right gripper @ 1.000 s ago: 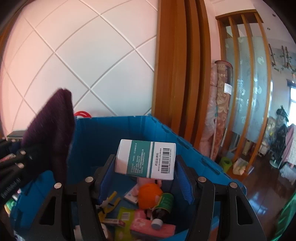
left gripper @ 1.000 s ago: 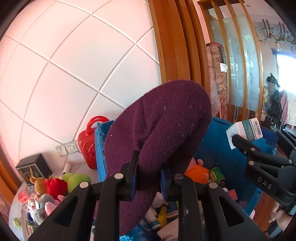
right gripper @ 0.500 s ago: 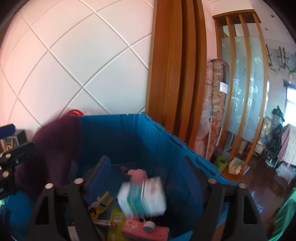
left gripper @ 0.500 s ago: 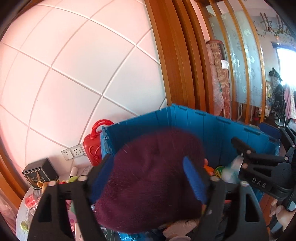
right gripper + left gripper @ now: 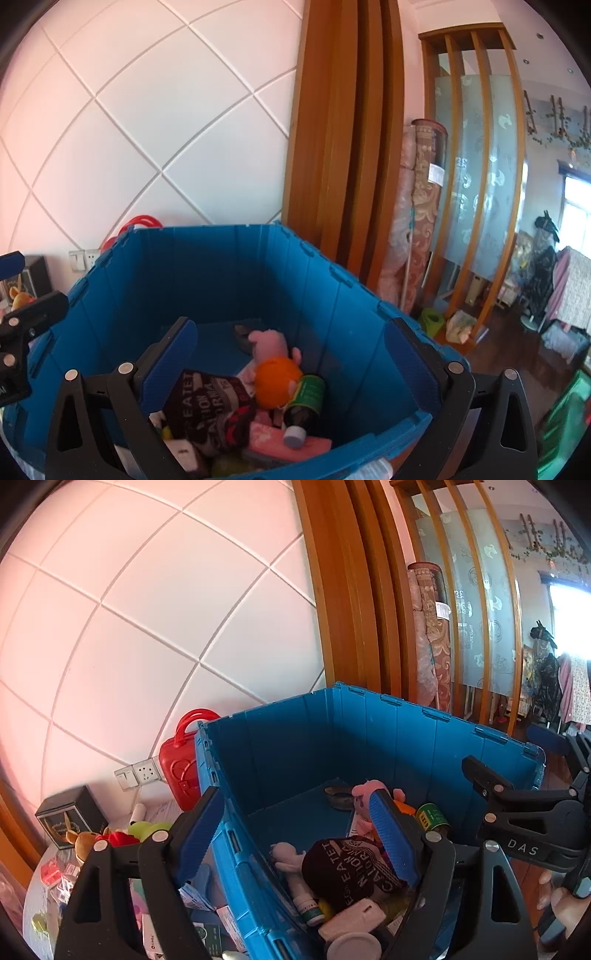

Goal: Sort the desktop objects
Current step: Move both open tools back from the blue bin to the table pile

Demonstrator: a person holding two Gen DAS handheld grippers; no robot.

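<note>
On the counter at far left, soft plush toys waited; being light and squashy, they could be pinched anywhere on the body. The left tongs stood spread and empty above the blue crate, where the limp maroon beanie lay. The right tongs were still opening, nothing between them.
</note>
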